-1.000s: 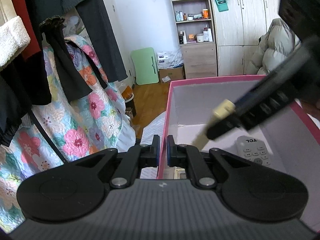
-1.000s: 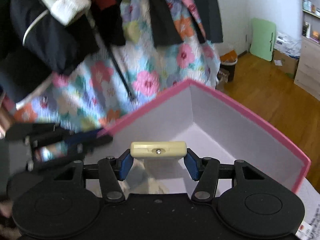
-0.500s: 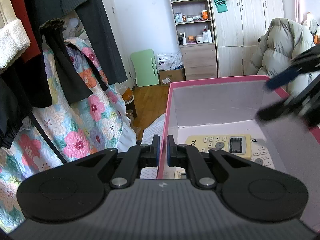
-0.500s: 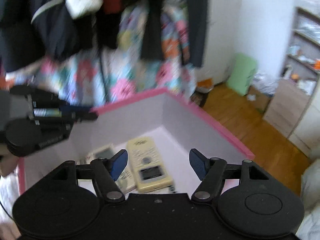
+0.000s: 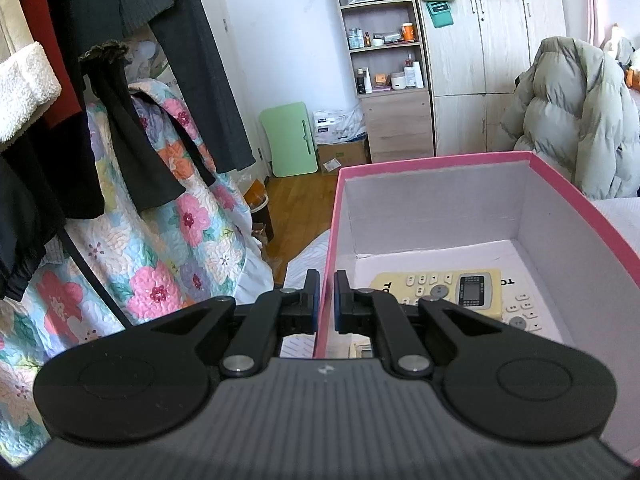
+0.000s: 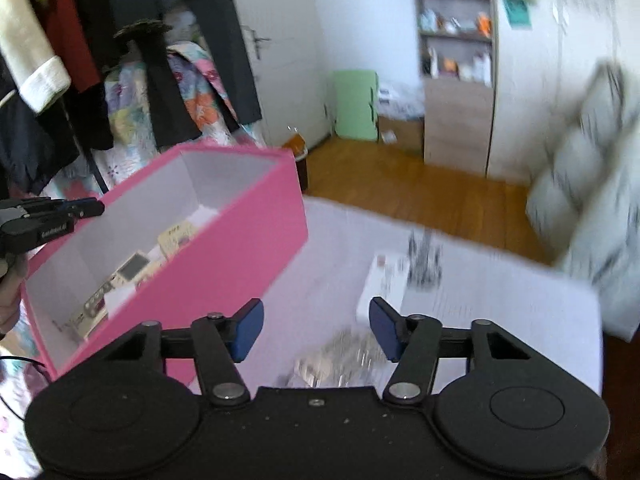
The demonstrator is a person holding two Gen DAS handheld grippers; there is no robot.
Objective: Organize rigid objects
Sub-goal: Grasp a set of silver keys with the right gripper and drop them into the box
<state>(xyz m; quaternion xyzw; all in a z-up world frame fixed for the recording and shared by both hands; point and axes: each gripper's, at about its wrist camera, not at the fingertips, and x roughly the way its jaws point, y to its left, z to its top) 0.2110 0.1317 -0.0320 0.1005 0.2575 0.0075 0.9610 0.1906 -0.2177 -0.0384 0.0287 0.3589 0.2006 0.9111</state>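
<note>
Remotes (image 5: pixel 448 288) lie inside pink box (image 5: pixel 440 159), beside white table (image 6: pixel 500 280).

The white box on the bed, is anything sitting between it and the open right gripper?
Yes. A crinkly clear wrapper lies just ahead of the right gripper, short of the white box. The picture is blurred, so whether they touch is unclear.

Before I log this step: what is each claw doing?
Left claw: shut on the pink box wall.
Right claw: open, holding nothing.
</note>
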